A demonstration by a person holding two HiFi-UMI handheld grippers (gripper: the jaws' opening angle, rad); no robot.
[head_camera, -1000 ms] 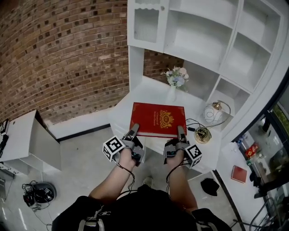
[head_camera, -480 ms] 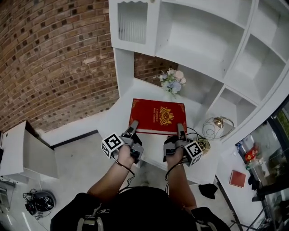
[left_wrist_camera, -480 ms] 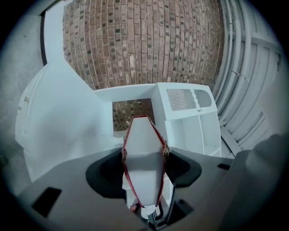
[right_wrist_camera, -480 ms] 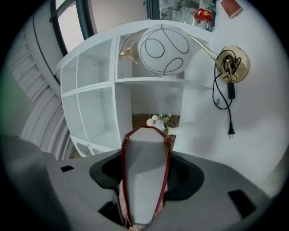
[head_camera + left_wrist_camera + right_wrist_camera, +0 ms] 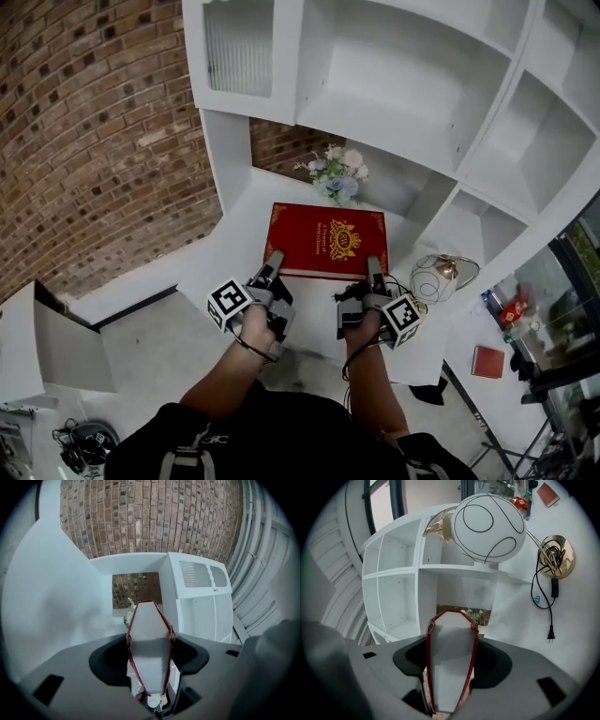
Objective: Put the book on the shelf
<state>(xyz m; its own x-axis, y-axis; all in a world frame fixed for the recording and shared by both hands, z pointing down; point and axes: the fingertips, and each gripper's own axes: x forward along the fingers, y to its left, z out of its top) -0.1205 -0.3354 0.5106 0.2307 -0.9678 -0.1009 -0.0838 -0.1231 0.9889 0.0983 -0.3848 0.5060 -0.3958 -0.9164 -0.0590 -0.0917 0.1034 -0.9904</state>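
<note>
A large red book [image 5: 328,242] with a gold crest on its cover lies flat, held at its near edge by both grippers. My left gripper [image 5: 274,260] is shut on the book's near left corner, and my right gripper [image 5: 374,266] is shut on the near right corner. In the left gripper view the book's white page edge [image 5: 149,644] fills the gap between the jaws of the left gripper [image 5: 150,637]. The right gripper view shows the same page edge [image 5: 451,658] between the jaws of the right gripper [image 5: 452,637]. White shelf compartments [image 5: 394,84] rise just beyond the book.
A vase of pale flowers [image 5: 333,173] stands on the white desk [image 5: 244,220] behind the book. A round white lamp [image 5: 436,277] with a brass arm sits at the right, its cord trailing. A small red book [image 5: 487,361] lies further right. A brick wall is on the left.
The book has moved up and toward the shelves with both grippers still on it. The shelf compartments now fill more of the head view.
</note>
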